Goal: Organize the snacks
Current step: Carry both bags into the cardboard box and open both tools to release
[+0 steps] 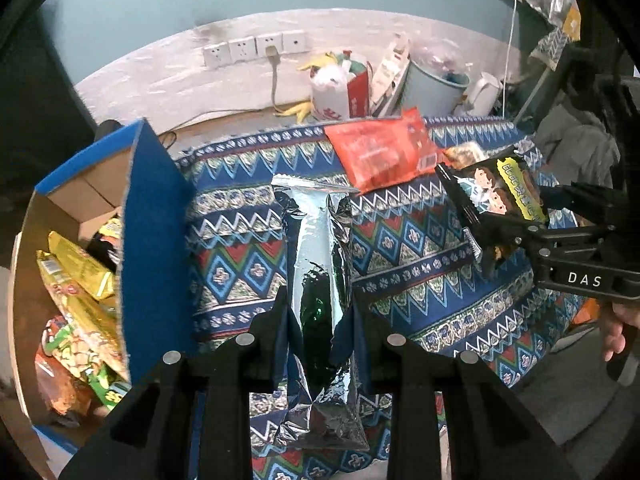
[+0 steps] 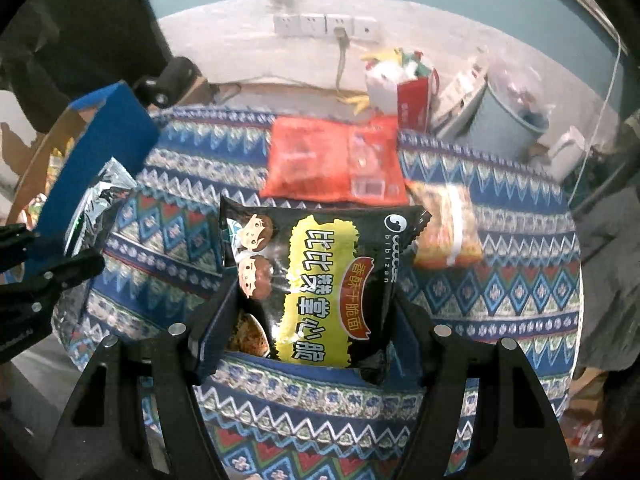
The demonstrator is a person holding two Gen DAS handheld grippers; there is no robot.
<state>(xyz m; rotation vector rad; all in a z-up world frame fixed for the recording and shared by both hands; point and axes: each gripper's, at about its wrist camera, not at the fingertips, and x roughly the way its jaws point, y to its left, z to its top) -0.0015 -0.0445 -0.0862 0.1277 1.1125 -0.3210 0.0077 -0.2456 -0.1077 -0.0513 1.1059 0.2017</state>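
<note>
My left gripper [image 1: 320, 312] is shut on a silver foil snack packet [image 1: 316, 248], held above the patterned tablecloth [image 1: 412, 272]. In the right wrist view my right gripper [image 2: 312, 312] is shut on a black noodle snack packet [image 2: 316, 276] with a yellow label and cartoon faces. That black packet [image 1: 496, 196] and the right gripper [image 1: 516, 220] show at the right of the left wrist view. The silver packet [image 2: 100, 196] and the left gripper [image 2: 60, 252] show at the left edge of the right wrist view. A red snack bag [image 2: 332, 160] and an orange-patterned packet [image 2: 448, 224] lie on the cloth.
A blue-edged cardboard box [image 1: 152, 216] stands at the table's left and holds several yellow and green snack packs [image 1: 80, 280]. Behind the table are wall sockets [image 1: 252, 50], a full red-and-white bag [image 1: 340, 92], a pale blue bin [image 1: 432, 88] and a white kettle [image 1: 482, 94].
</note>
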